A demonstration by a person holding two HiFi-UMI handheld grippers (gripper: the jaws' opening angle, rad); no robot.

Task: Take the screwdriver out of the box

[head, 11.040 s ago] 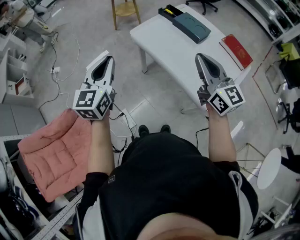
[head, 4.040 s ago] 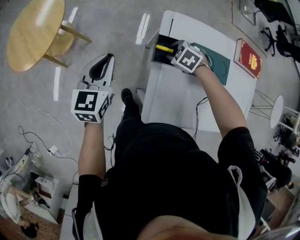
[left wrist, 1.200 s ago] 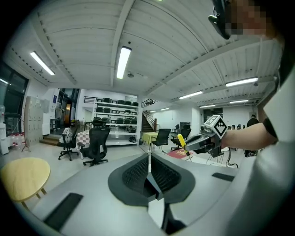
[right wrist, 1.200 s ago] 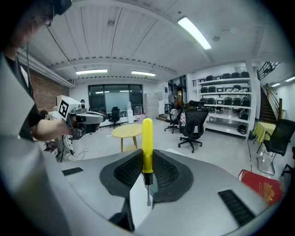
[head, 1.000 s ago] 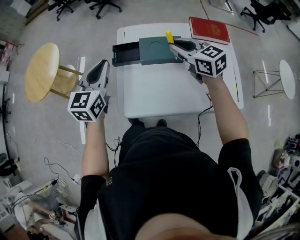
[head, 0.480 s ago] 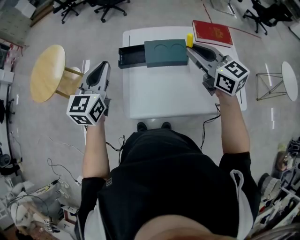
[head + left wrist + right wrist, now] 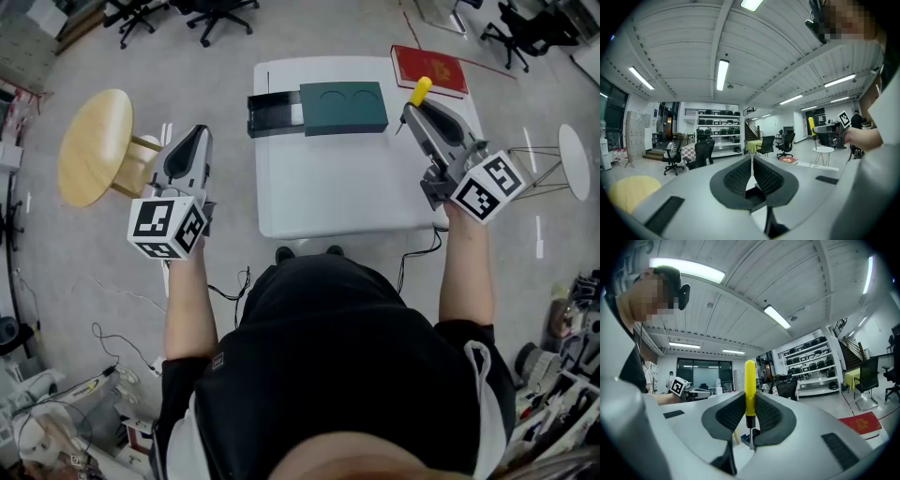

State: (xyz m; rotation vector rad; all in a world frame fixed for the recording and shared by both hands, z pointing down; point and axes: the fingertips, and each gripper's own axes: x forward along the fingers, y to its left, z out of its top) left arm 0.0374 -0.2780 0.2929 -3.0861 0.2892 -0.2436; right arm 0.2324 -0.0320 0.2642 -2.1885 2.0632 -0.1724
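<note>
Yellow-handled steel screwdriver (image 7: 419, 91): gripped by the right gripper's (image 7: 409, 112) fingers, held above the white bench's (image 7: 347, 192) far right corner, apparently to clear the long dark-green box (image 7: 343, 108) at the far edge. Left gripper (image 7: 199, 133): fingers closed, empty, spare.

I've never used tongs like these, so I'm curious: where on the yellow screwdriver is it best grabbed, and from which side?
Grip the screwdriver by its thick yellow handle, low near the metal shaft, closing in from both sides across it, as the right tongs do now. The shaft looks too thin to pinch firmly.
</note>
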